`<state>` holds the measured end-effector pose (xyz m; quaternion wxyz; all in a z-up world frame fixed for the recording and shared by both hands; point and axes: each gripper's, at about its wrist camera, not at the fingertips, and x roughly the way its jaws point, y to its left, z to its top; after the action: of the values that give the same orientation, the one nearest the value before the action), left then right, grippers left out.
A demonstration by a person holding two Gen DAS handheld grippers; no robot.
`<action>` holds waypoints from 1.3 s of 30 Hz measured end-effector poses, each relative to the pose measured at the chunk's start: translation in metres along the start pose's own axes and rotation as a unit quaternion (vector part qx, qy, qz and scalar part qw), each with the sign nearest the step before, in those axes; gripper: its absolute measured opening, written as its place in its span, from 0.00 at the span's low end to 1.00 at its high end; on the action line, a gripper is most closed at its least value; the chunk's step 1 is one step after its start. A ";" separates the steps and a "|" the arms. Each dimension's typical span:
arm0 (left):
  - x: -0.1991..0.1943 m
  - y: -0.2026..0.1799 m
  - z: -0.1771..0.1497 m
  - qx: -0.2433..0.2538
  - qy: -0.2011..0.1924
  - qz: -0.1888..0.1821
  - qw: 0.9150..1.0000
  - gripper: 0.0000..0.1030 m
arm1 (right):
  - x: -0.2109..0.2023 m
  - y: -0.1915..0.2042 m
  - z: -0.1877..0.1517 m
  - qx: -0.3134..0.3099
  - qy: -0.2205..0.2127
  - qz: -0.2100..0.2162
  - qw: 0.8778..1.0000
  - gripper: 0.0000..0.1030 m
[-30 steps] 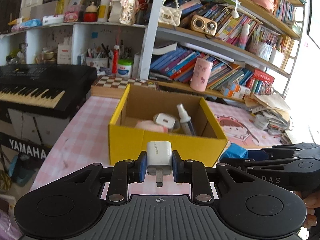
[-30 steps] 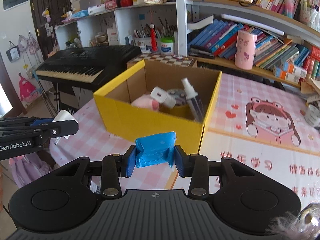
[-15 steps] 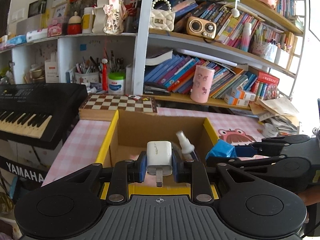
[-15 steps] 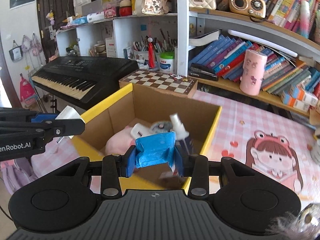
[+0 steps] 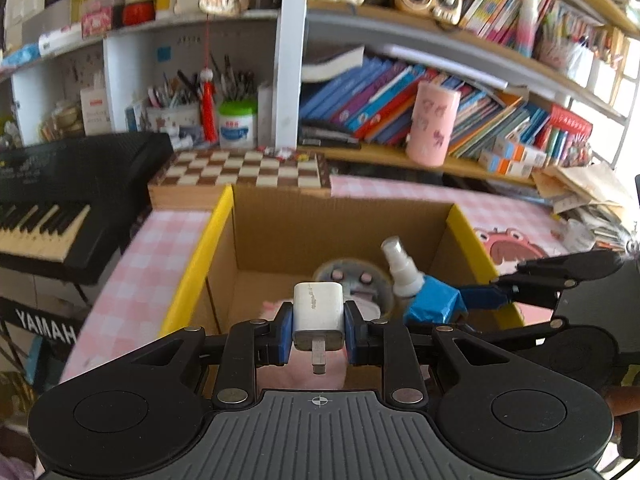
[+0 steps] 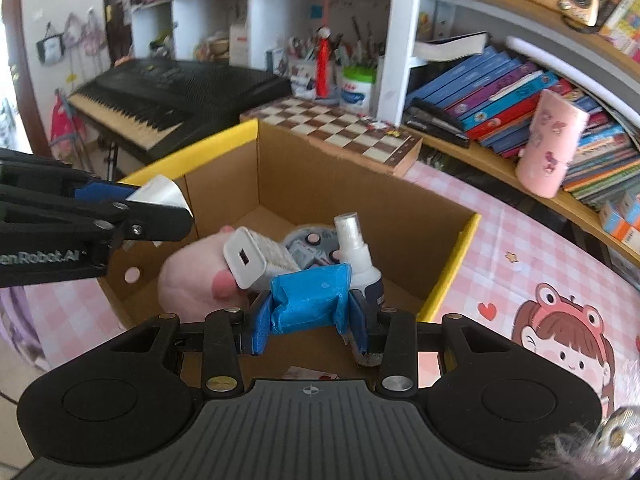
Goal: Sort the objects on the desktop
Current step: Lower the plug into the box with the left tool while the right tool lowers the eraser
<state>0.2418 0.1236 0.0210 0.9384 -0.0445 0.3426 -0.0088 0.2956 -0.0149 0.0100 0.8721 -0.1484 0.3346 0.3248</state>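
1 white charger clamped in left gripper, 1 blue packet clamped in right gripper, above 1 yellow box with 1 spray bottle, 1 charger.

Bright daylight throughout, strongest from the window at the far right, blown out to white. Soft glare on the pink checked surface and washed colour on the books nearby. Dim, shadowed inside of the yellow box, darkest under its near wall. Heavy fisheye bending: shelves curved, corners cut off in black. Motion blur over the background in both views, worst toward the edges, the keyboard smeared. Sharp only on the black gripper bodies close to the lens.
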 end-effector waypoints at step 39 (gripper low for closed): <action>0.010 -0.022 -0.013 0.035 0.001 0.022 0.999 0.47 | 0.042 0.012 0.010 -0.191 0.074 -0.001 0.979 0.51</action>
<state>0.2409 0.1007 0.0066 0.9389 -0.0038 0.3441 -0.0002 0.3166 0.0186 -0.0119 0.8006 -0.3365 0.3301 0.3699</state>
